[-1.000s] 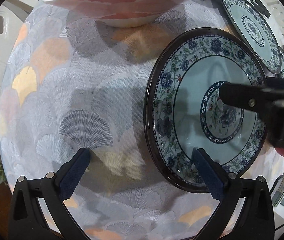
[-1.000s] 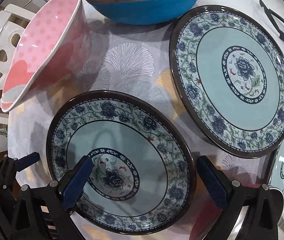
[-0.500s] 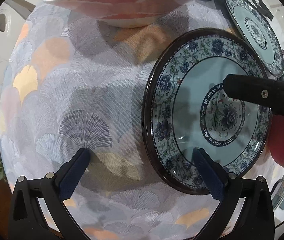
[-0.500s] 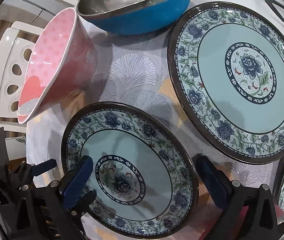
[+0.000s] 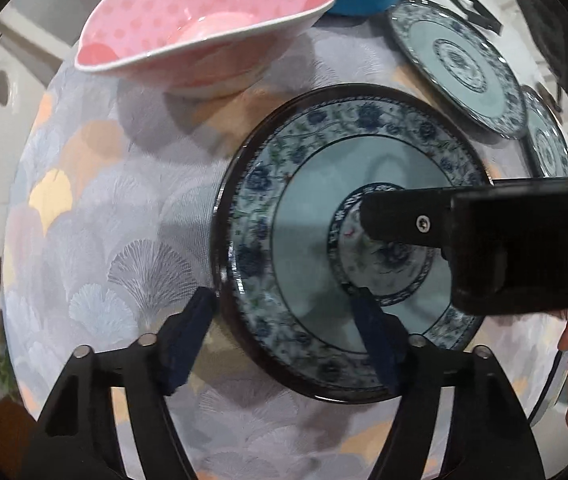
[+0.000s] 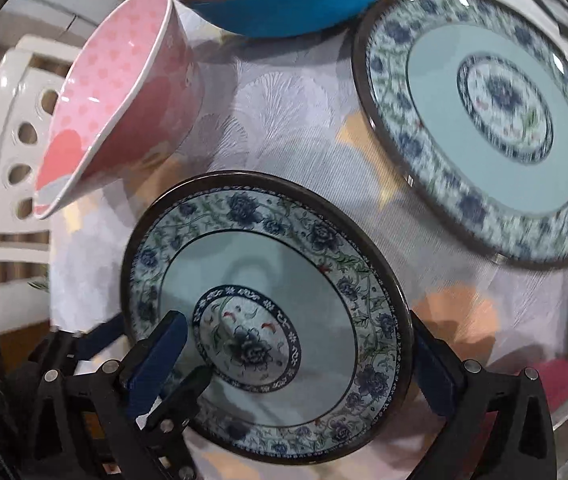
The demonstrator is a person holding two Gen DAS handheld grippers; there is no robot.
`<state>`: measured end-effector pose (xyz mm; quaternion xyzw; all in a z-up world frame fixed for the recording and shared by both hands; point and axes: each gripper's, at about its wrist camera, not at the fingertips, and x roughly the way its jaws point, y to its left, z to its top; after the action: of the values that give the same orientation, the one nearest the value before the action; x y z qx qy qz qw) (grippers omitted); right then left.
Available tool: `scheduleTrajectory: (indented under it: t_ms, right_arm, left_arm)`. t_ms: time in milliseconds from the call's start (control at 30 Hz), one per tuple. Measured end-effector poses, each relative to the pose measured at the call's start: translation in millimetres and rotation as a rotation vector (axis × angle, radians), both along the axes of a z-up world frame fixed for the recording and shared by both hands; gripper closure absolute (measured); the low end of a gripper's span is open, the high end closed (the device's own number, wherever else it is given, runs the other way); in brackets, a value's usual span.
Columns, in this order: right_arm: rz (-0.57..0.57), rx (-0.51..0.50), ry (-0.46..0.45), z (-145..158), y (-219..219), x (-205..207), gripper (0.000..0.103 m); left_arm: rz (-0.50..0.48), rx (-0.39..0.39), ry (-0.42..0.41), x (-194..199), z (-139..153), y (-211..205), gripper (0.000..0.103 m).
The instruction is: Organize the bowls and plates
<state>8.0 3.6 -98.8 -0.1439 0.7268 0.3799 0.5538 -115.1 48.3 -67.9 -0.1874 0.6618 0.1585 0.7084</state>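
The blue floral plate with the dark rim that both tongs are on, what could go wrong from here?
1. The left tongs are closing over the near rim of the blue floral plate with the dark rim, one finger inside, one outside; a shallow bite could slip.
2. The right tongs straddle the same plate, so the two tools could pull against each other or collide.
3. The pink dotted bowl sits close beside it and could get knocked.

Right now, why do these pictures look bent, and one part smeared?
Both views are fisheye: the table bulges round inside a black ring. Right wrist view: the far plate is motion-smeared, the near deep plate sharper. Left wrist view: mostly crisp, glare on the pink bowl.
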Motion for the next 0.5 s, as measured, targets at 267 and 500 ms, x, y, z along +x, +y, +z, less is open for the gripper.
scheduleTrajectory:
  t_ms: [267,500]
  right_arm:
    - [-0.08,-0.023,0.025,-5.6,1.8,-35.8,0.0]
    - [-0.095,-0.078,-0.003,-5.9,8.2,-48.5,0.0]
  left_arm:
    - [-0.098,-0.032,-0.016,-26.9,18.6,6.7,0.036]
    - [-0.193,-0.046,-0.029,-49.8,31.8,0.2,0.038]
